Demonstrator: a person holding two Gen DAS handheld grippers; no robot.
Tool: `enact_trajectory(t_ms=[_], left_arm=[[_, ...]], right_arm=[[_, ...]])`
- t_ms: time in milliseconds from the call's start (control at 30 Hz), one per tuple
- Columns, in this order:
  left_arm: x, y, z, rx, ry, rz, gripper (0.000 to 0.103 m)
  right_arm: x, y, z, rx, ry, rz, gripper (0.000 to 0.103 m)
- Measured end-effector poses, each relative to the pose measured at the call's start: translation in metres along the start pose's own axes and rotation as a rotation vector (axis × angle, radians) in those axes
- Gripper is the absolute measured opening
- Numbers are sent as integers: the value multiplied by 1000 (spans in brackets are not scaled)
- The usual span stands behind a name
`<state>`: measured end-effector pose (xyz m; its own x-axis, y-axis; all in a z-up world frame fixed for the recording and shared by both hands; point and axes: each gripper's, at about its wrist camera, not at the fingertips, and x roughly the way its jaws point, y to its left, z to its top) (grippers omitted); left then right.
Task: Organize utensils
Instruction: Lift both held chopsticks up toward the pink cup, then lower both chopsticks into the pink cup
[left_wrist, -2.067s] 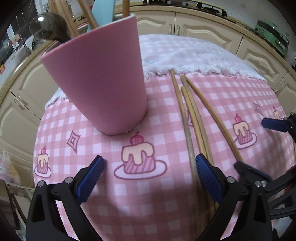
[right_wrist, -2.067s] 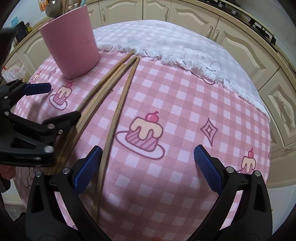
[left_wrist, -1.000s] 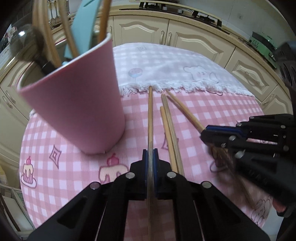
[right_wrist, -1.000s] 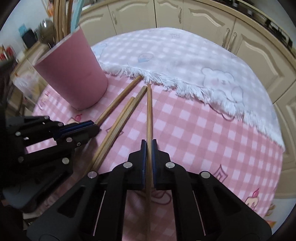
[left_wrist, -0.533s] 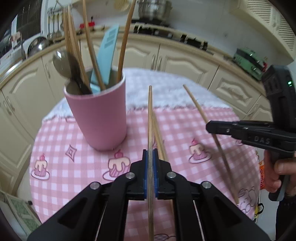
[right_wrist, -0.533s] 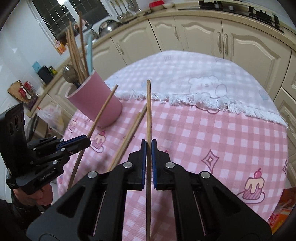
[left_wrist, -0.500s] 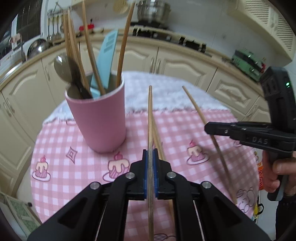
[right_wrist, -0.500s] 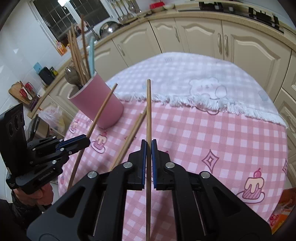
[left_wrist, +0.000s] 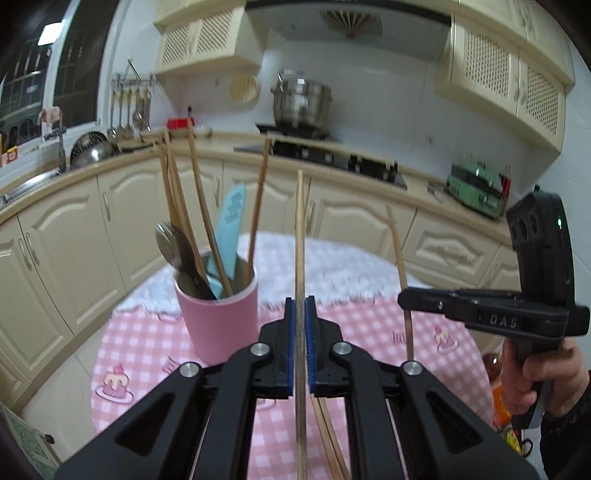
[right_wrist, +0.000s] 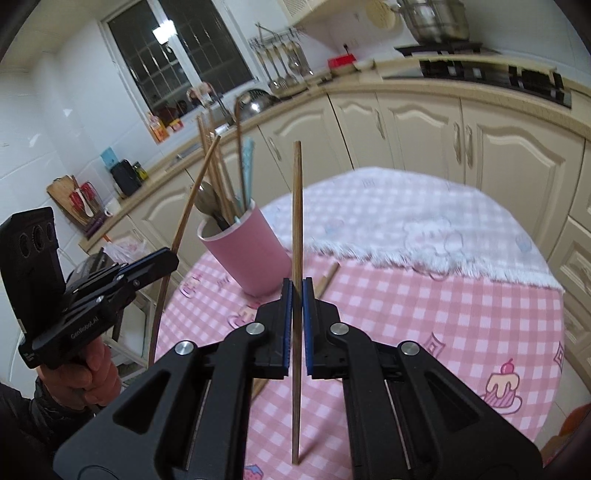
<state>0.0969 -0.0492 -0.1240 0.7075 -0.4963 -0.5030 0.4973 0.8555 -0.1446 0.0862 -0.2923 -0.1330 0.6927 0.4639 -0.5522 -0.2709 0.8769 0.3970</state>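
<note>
Now that both sets of jaws, spread open moments ago, are clamped on one chopstick each (left_wrist: 300, 236) (right_wrist: 296, 206) and raised off the worktop (right_wrist: 424, 314), the pink cup (left_wrist: 221, 325) ahead-left is judged the next destination.

Cup (left_wrist: 221, 325) stands on tablecloth (left_wrist: 369, 328), left of two chopsticks (left_wrist: 325, 435).

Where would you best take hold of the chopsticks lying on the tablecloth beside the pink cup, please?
Probably mid-shaft, coming straight down from above and closing across their width. The chopsticks lie flat on the tablecloth, thin and long, so no side offers an edge; the middle also keeps clear of the pink cup.
</note>
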Motion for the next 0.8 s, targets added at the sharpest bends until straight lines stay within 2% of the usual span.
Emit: enact_trajectory(t_ms=[267, 633, 800], left_arm=[[-24, 13, 27, -25, -137, 36, 5], [-39, 36, 74, -61, -332, 91, 5], [-41, 45, 96, -89, -404, 94, 5]], right_arm=[[-9, 23, 27, -52, -72, 37, 6], [-26, 74, 91, -176, -197, 99, 6], [-26, 91, 121, -220, -244, 102, 6]])
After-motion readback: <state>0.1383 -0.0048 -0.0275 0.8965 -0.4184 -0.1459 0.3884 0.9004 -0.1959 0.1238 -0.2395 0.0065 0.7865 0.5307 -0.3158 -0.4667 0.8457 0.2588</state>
